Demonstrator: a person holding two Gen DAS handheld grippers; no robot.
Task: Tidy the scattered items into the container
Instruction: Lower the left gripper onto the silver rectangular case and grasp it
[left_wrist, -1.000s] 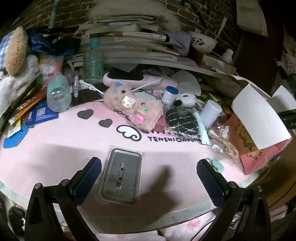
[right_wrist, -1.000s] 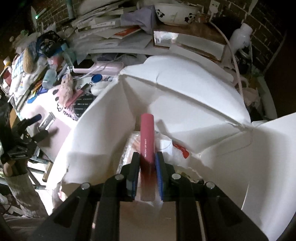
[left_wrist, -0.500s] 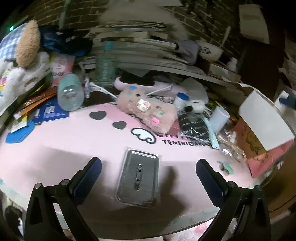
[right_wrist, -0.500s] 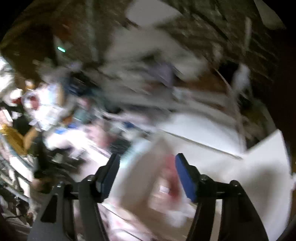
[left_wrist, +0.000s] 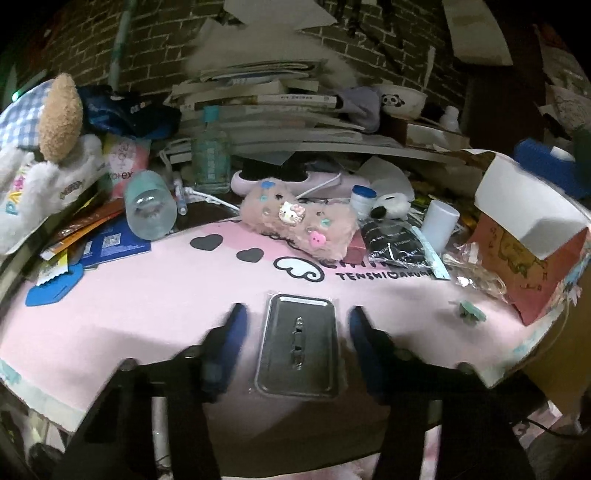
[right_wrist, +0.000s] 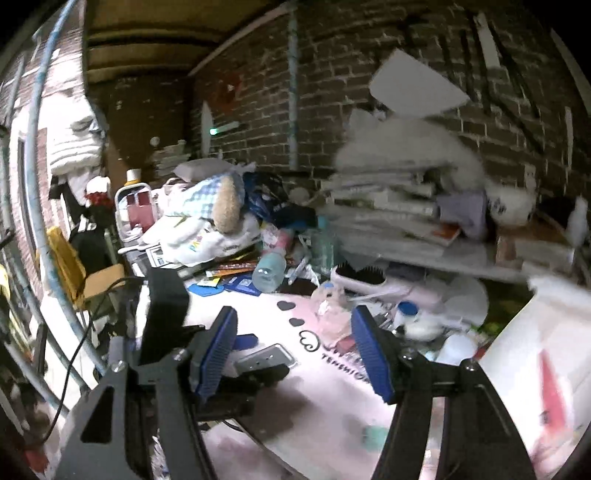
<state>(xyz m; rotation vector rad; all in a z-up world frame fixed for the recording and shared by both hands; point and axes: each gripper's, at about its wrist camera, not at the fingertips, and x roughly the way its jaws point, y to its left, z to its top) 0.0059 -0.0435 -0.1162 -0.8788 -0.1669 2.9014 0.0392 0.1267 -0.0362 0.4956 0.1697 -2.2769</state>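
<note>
- The room is dim; the brick wall (right_wrist: 369, 122) and the frame corners fall off into black.
- The pink mat (left_wrist: 147, 306) is the brightest surface, lit from above, with soft dark shadows under the gripper fingers at its near edge.
- The metal tin (left_wrist: 299, 350) gives a dull glare.
- The right wrist view is smeared by motion, worst on the white box (right_wrist: 535, 350) at right.
- The stack of books (left_wrist: 266, 107) bows with fisheye curvature.
</note>
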